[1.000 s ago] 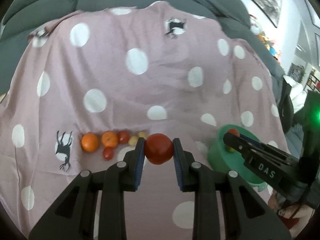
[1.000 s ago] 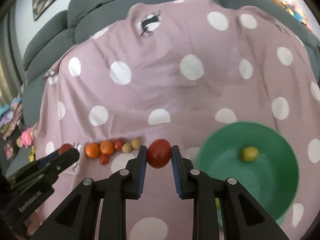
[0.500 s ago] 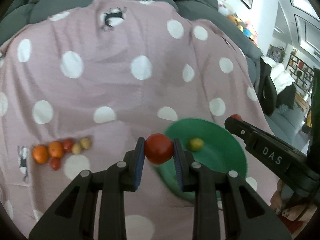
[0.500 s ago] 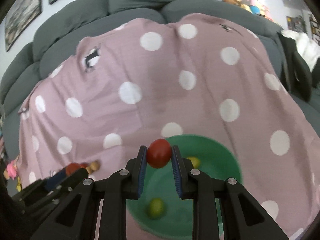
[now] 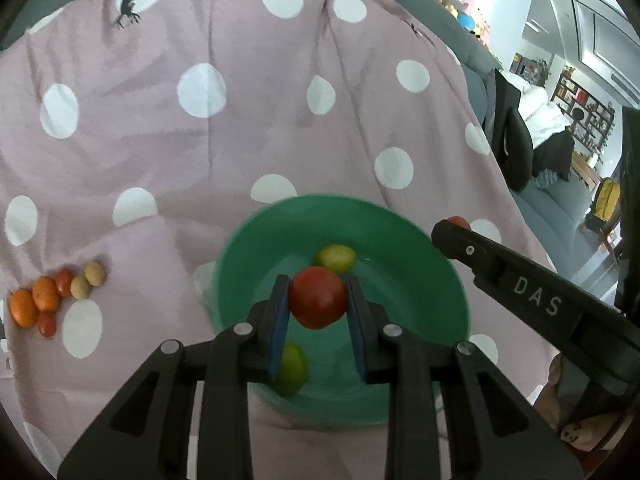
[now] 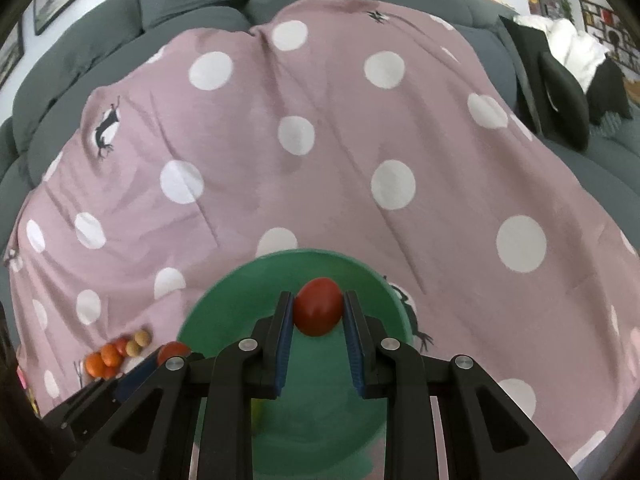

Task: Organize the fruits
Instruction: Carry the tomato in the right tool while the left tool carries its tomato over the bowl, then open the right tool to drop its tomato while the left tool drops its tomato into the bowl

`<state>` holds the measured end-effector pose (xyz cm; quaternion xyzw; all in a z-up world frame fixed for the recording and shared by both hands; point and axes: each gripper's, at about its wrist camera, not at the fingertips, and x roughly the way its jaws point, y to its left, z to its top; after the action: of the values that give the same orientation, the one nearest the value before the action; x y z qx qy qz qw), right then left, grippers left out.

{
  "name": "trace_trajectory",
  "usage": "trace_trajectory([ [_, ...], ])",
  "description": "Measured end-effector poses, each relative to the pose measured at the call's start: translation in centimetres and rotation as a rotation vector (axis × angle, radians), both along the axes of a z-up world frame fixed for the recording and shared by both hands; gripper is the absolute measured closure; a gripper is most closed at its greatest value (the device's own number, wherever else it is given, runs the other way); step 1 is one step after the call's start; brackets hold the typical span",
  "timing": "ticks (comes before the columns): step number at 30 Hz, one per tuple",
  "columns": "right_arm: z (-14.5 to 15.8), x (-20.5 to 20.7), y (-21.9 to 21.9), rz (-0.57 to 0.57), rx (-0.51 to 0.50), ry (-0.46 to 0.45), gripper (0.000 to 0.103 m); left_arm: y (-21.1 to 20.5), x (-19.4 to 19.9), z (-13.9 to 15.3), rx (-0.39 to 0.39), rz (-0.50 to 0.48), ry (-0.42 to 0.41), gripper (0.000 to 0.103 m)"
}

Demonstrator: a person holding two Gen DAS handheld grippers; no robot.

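My left gripper (image 5: 318,312) is shut on a red tomato (image 5: 318,302) and holds it above the green bowl (image 5: 420,240). Two yellow-green fruits lie in the bowl, one at the back (image 5: 335,258) and one at the front (image 5: 292,370). My right gripper (image 6: 318,316) is shut on another red tomato (image 6: 319,306), also above the green bowl (image 6: 224,308). The right gripper shows from the side in the left wrist view (image 5: 452,228). A cluster of small orange, red and tan fruits (image 5: 52,296) lies on the cloth to the left; it also shows in the right wrist view (image 6: 116,354).
A pink cloth with white dots (image 5: 208,140) covers a grey sofa (image 6: 200,0). A dark chair with clothes (image 6: 560,80) stands to the right. The left gripper's tip with its tomato (image 6: 172,352) shows at lower left in the right wrist view.
Both grippers have moved right with their tomatoes, from beside the fruit cluster to above the green bowl. The bowl now sits under both tips.
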<state>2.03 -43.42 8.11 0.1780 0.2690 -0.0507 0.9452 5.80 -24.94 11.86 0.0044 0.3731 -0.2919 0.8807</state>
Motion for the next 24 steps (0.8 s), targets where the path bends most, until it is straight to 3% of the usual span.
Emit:
trace_trajectory([
  [24,-2.2,1.2,-0.7,-0.034,-0.029,0.125,0.077,-2.6,-0.4,-1.9,0.041,-0.047,0.049,0.076],
])
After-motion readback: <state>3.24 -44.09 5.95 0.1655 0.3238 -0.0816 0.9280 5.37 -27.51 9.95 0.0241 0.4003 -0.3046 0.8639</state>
